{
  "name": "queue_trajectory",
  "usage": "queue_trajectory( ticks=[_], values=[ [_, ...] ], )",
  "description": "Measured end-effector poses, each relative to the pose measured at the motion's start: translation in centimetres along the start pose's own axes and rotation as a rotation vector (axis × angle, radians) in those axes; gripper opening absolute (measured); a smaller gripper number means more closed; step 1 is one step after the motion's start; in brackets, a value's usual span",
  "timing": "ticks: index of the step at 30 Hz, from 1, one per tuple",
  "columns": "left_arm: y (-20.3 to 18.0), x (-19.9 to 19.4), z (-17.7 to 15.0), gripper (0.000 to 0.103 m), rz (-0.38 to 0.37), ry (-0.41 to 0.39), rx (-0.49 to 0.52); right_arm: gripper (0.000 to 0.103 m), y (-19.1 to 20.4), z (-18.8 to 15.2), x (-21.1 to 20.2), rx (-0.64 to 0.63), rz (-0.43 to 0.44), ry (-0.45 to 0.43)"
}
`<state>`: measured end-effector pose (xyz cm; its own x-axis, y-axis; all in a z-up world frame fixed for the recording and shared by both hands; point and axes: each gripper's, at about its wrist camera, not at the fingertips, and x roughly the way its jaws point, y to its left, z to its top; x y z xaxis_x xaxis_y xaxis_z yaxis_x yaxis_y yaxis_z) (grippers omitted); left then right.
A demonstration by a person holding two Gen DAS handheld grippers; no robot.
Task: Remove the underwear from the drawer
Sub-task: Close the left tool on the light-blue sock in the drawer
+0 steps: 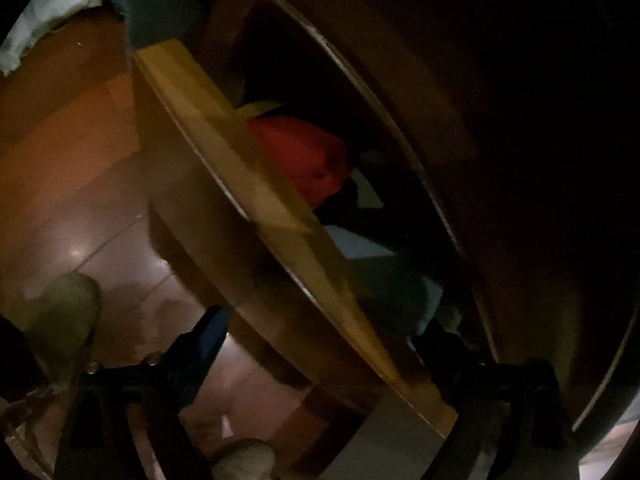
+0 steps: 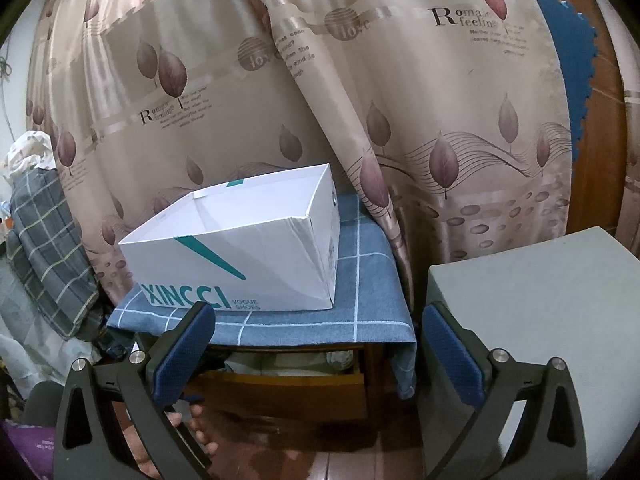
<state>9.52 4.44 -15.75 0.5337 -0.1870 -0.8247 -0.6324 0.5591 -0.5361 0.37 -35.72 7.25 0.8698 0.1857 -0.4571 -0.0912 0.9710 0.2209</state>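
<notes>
The left wrist view is dark and tilted, looking down into an open wooden drawer (image 1: pixel 256 184). Folded garments lie inside: a red one (image 1: pixel 304 156), a pale blue one (image 1: pixel 356 244) and a dark green one (image 1: pixel 384 292). My left gripper (image 1: pixel 324 340) is open and straddles the drawer's front board. One of its fingertips (image 1: pixel 208 340) is outside the drawer, the other is inside by the green garment, and it holds nothing. In the right wrist view my right gripper (image 2: pixel 318 336) hangs open and empty in front of the same drawer (image 2: pixel 288 384), where pale cloth (image 2: pixel 288 362) shows.
A white shoe box (image 2: pixel 240 248) stands open on a blue checked cloth (image 2: pixel 360 304) over the cabinet. A grey padded seat (image 2: pixel 540 320) is at the right, checked bedding (image 2: pixel 44 248) at the left, a curtain behind. A person's toes (image 2: pixel 192 428) rest on the red-brown floor (image 1: pixel 72 160).
</notes>
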Motion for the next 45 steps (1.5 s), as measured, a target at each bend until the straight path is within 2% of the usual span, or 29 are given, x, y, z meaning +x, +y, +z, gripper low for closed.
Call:
queue_trajectory(
  ticks=[7,12,21,36,41,45],
  values=[
    [0.1,-0.8,-1.0,0.098,0.092,0.022,0.001,0.103,-0.1,0.0,0.1,0.006,0.009,0.004],
    [0.6,-1.6,-2.2,0.098,0.13,0.063,0.03,0.103,0.1,-0.1,0.0,-0.009,0.011,0.006],
    [2.7,-3.0,-4.6,0.098,0.139,0.112,0.094,0.103,-0.1,-0.2,0.0,0.005,0.014,0.007],
    [4.6,-5.3,-7.2,0.099,0.184,0.15,0.204,0.103,-0.1,-0.2,0.0,0.0,0.012,0.009],
    [5.0,-5.5,-6.9,0.099,0.173,0.173,0.208,0.103,-0.1,-0.3,0.0,0.001,0.014,0.008],
    [5.0,-5.9,-6.4,0.099,0.17,0.158,0.224,0.103,-0.1,-0.3,0.0,-0.005,0.01,0.01]
  ],
)
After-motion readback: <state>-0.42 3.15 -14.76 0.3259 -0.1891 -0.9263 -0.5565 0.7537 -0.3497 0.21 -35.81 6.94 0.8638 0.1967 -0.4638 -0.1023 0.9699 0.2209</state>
